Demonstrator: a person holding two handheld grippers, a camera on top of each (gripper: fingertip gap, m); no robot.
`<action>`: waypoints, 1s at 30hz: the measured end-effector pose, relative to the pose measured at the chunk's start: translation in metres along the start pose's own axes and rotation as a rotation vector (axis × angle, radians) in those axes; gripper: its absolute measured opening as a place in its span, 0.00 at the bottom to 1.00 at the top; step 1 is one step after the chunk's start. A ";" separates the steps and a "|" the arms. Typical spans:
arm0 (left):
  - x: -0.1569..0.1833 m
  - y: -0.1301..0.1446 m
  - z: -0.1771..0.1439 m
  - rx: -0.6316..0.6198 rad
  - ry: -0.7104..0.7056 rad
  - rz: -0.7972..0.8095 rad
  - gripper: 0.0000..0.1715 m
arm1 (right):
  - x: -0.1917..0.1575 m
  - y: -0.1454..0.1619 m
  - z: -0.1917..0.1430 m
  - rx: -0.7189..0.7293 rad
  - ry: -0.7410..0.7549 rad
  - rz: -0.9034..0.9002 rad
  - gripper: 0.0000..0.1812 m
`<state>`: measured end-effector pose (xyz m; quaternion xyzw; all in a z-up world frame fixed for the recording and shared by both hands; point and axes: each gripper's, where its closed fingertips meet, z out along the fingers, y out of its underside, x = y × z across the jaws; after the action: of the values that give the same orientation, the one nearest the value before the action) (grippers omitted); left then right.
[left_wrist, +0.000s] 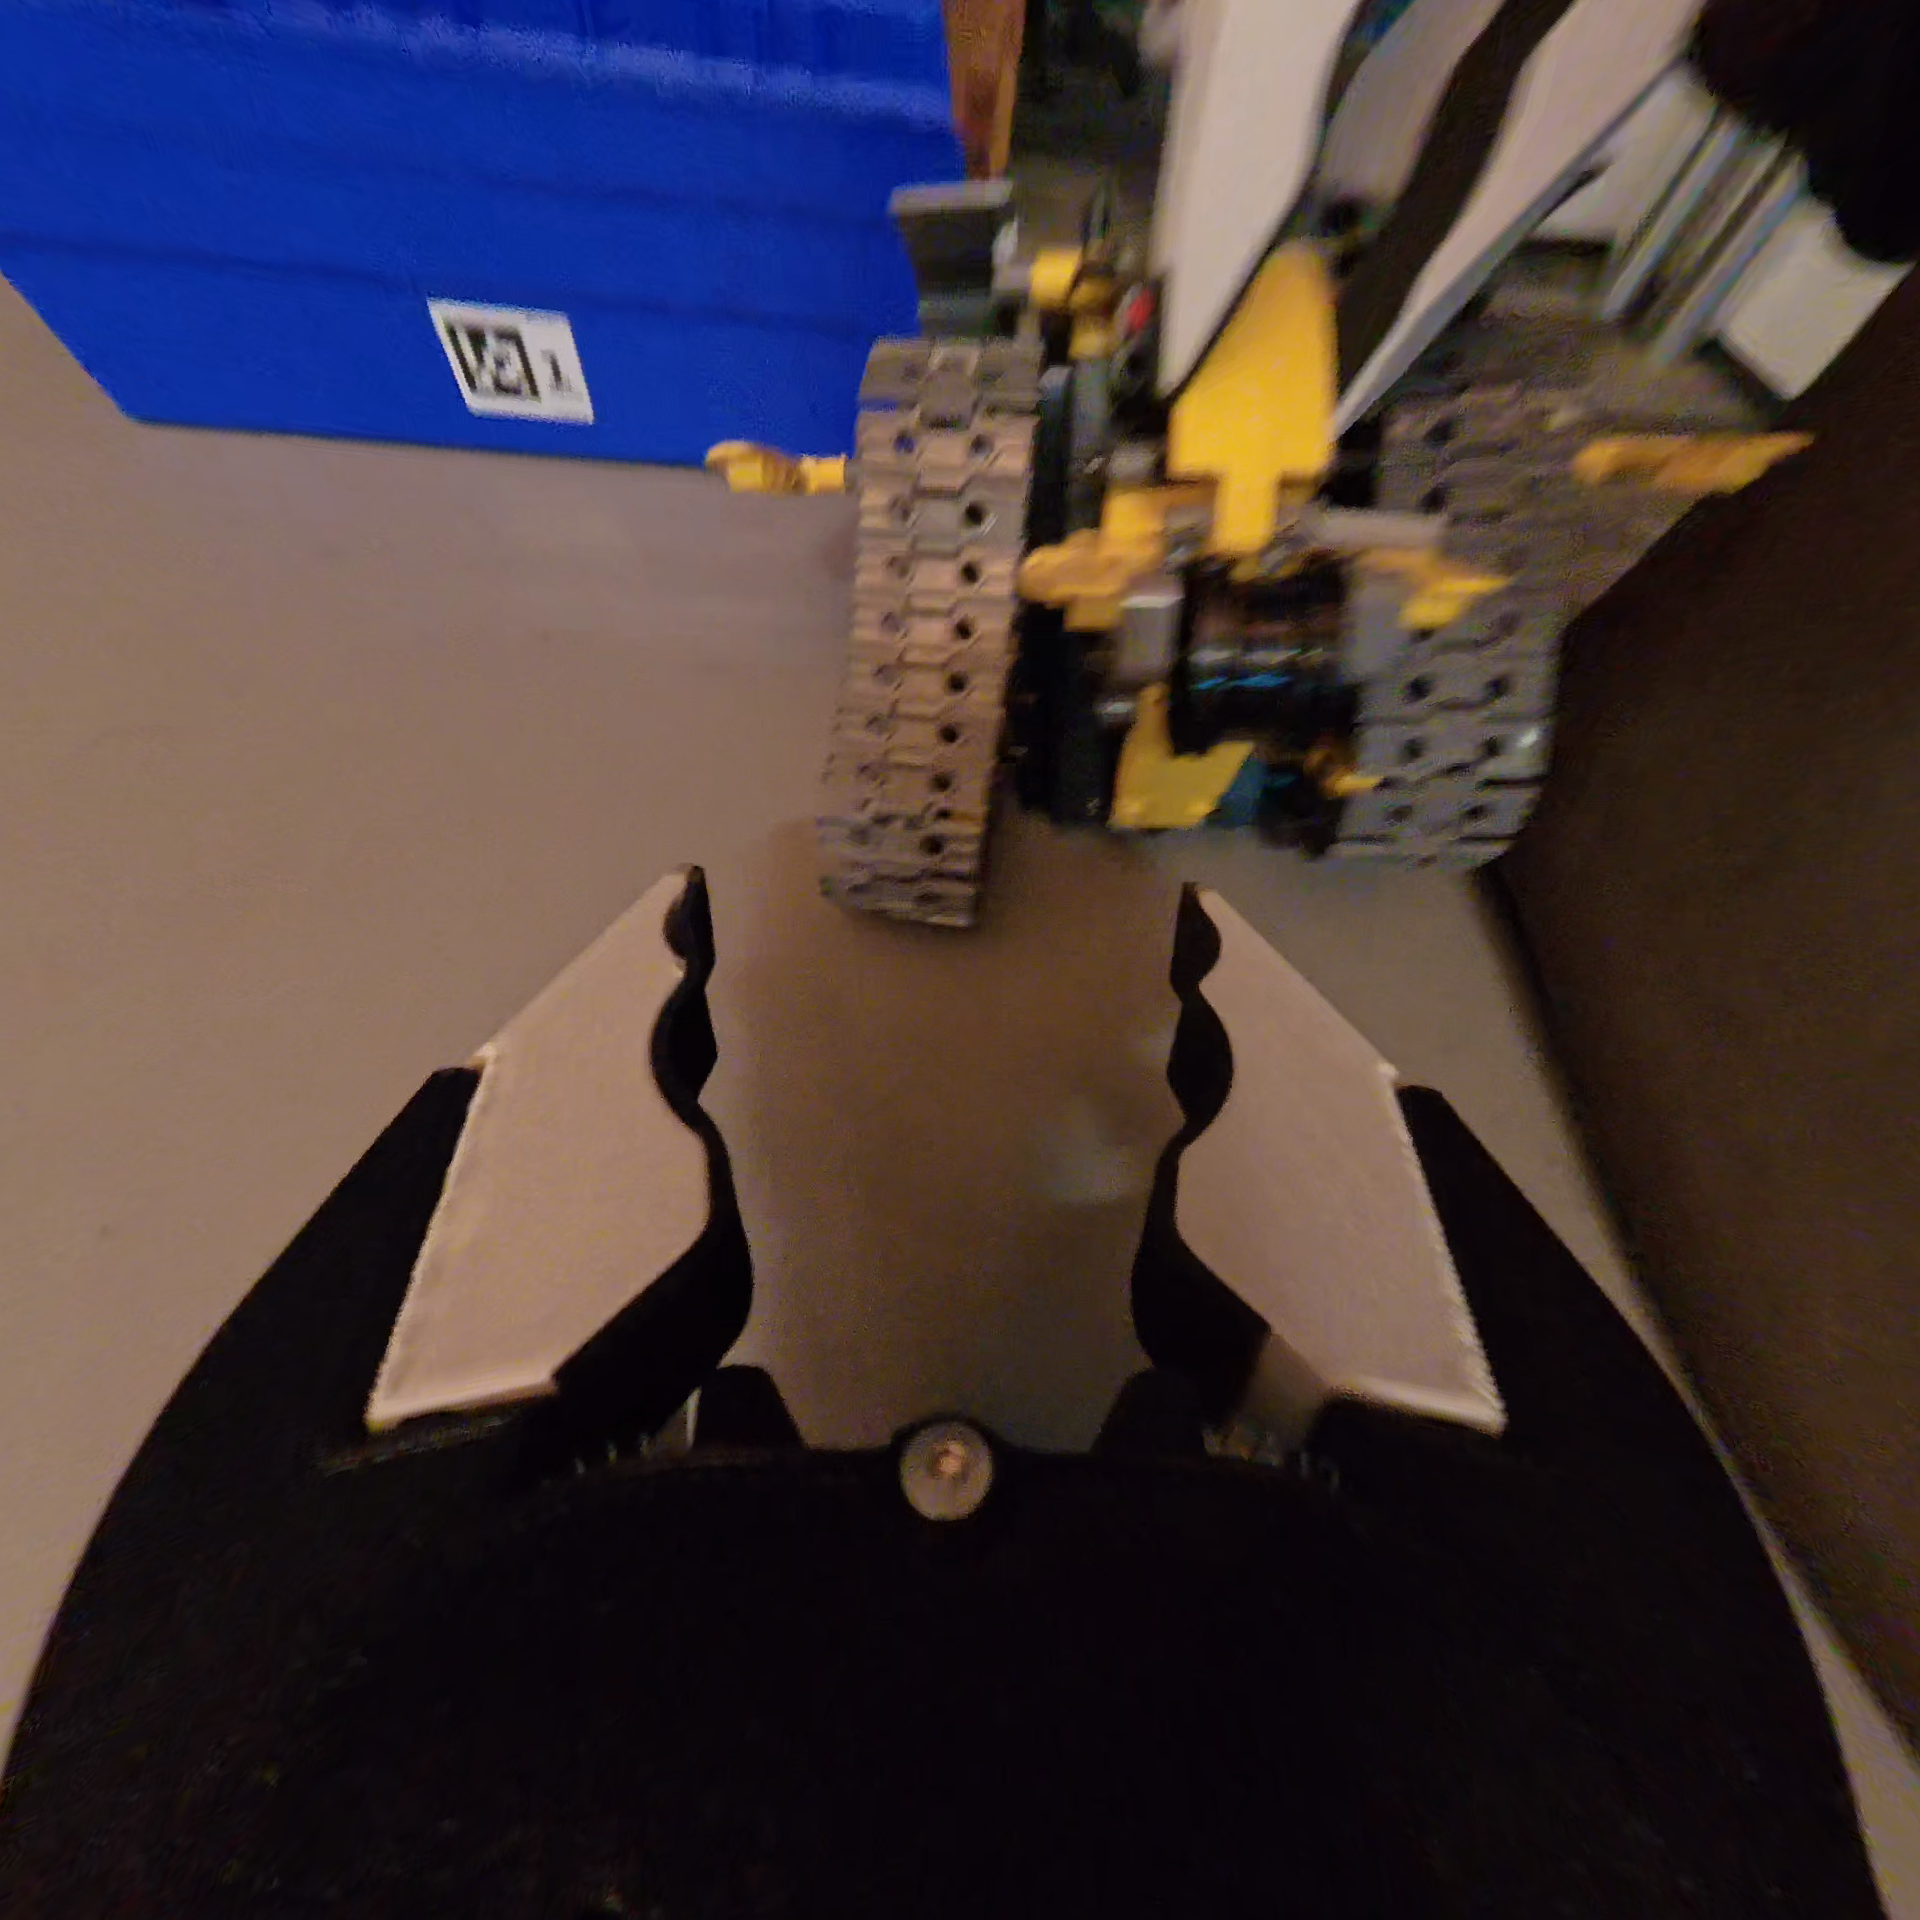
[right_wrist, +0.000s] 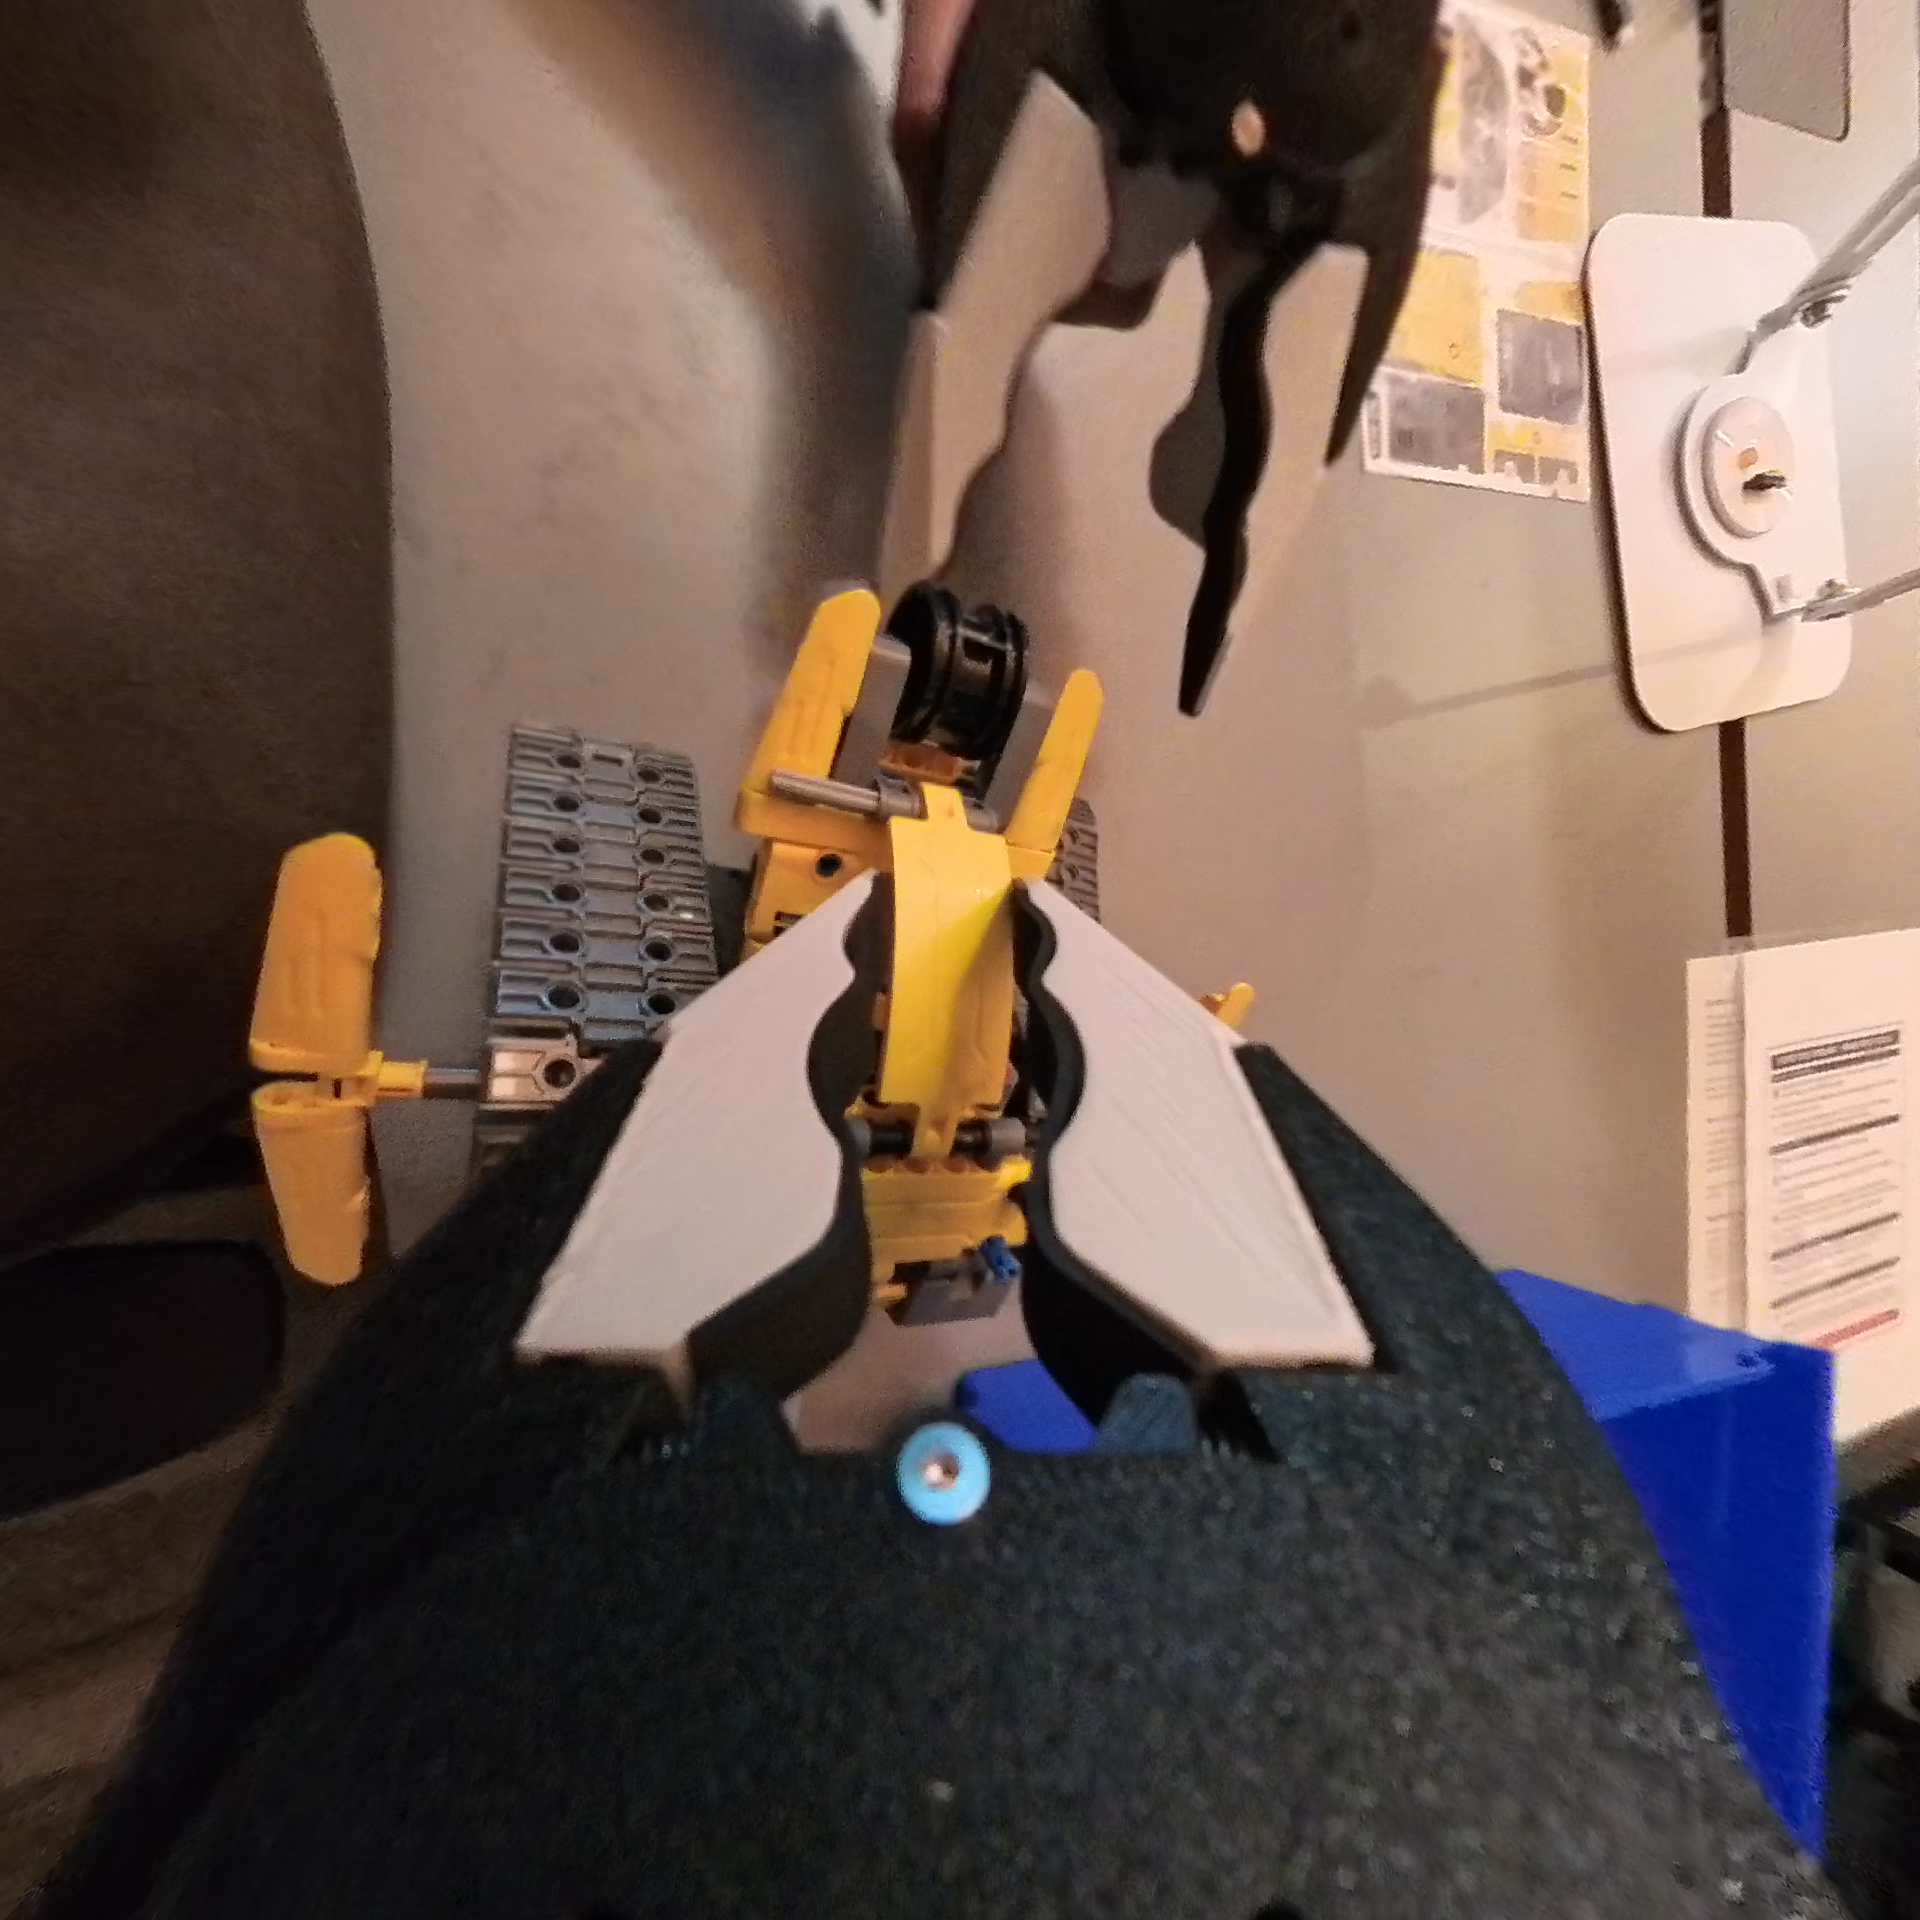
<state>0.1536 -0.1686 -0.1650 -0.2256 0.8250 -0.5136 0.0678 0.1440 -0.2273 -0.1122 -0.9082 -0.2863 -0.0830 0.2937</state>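
A brick-built toy tracked vehicle (left_wrist: 1143, 644), yellow with grey treads, stands on the grey table (left_wrist: 364, 831). My left gripper (left_wrist: 940, 894) is open and empty, a short way in front of its left tread (left_wrist: 925, 665). In the right wrist view my right gripper (right_wrist: 945, 894) is shut on the vehicle's yellow arm piece (right_wrist: 935, 997), above the chassis. Its pale fingers (left_wrist: 1226, 187) also show in the left wrist view, clamped on that yellow arm (left_wrist: 1257, 416). The left gripper (right_wrist: 1049, 613) shows farther off in the right wrist view.
A blue bin (left_wrist: 468, 208) with a label stands beyond the left gripper and also shows in the right wrist view (right_wrist: 1714, 1507). A white stand base (right_wrist: 1714, 468), a printed yellow sheet (right_wrist: 1486, 260) and a paper in a clear holder (right_wrist: 1808, 1143) are nearby. A dark surface (left_wrist: 1766, 831) borders the table. Tip to tip, the grippers are about 9 cm apart.
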 end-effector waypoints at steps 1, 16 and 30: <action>0.009 -0.007 -0.006 0.053 0.001 -0.005 0.53 | 0.000 -0.002 0.001 0.016 -0.006 0.025 0.12; 0.047 -0.053 0.023 0.227 -0.015 0.094 0.45 | 0.000 -0.006 0.006 -0.011 -0.027 0.028 0.12; 0.045 -0.055 0.026 0.249 -0.040 0.105 0.44 | 0.002 -0.003 0.000 0.036 -0.002 0.036 0.12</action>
<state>0.1389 -0.2306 -0.1234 -0.1820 0.7640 -0.6033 0.1384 0.1440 -0.2241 -0.1102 -0.9079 -0.2718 -0.0719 0.3111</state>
